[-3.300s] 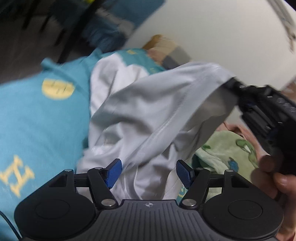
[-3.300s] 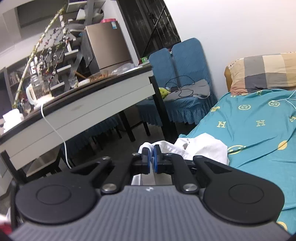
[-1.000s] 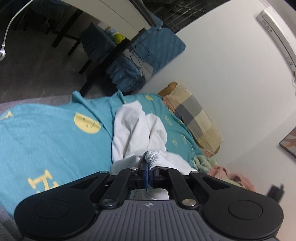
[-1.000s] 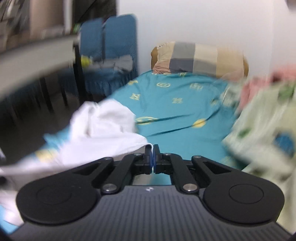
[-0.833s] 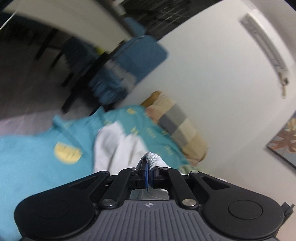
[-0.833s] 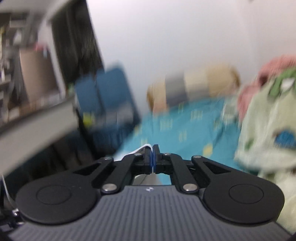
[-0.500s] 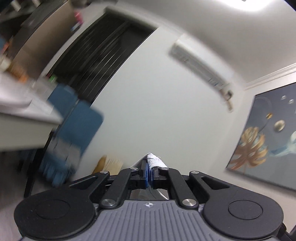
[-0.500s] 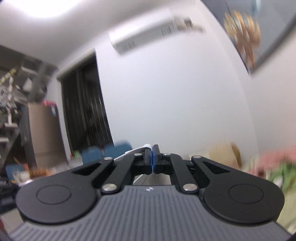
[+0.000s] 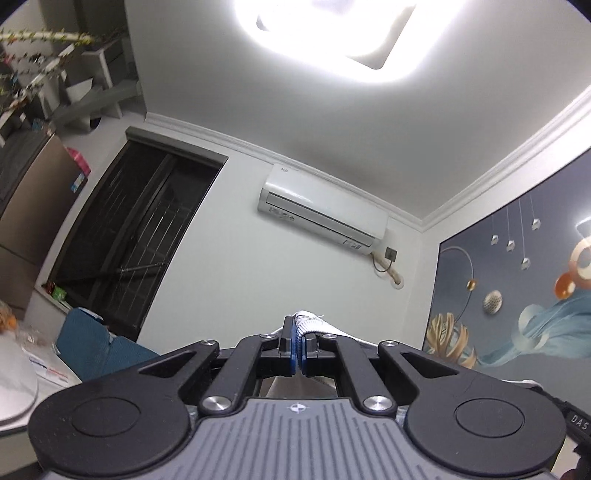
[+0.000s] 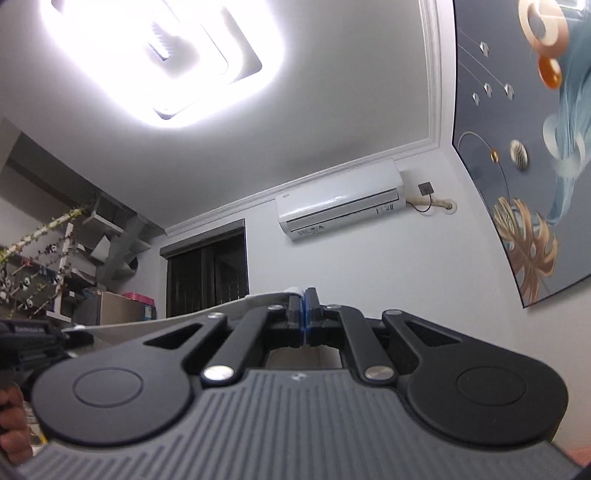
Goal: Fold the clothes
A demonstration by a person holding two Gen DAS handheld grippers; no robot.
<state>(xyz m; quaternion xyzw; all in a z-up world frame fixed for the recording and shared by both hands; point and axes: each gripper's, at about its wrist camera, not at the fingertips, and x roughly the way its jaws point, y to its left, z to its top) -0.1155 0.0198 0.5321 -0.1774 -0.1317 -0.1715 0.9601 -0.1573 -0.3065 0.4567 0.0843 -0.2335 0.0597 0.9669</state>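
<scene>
Left wrist: air conditioner (image 9: 322,211), ceiling light (image 9: 332,33)

Glare from the ceiling light (image 9: 332,33) blows out both sharp views, whose edges bow with fisheye distortion.

The left gripper (image 9: 297,345) is pinching a bunched edge of white garment (image 9: 312,325), pointing upward toward the air conditioner (image 9: 321,212) at twelve o'clock; the ceiling light (image 9: 332,33) is glaring above.

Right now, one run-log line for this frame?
stage: garment lifted | left gripper: shut on white garment | right gripper: shut on garment edge | both angled up toward ceiling light | bed: not in view
</scene>
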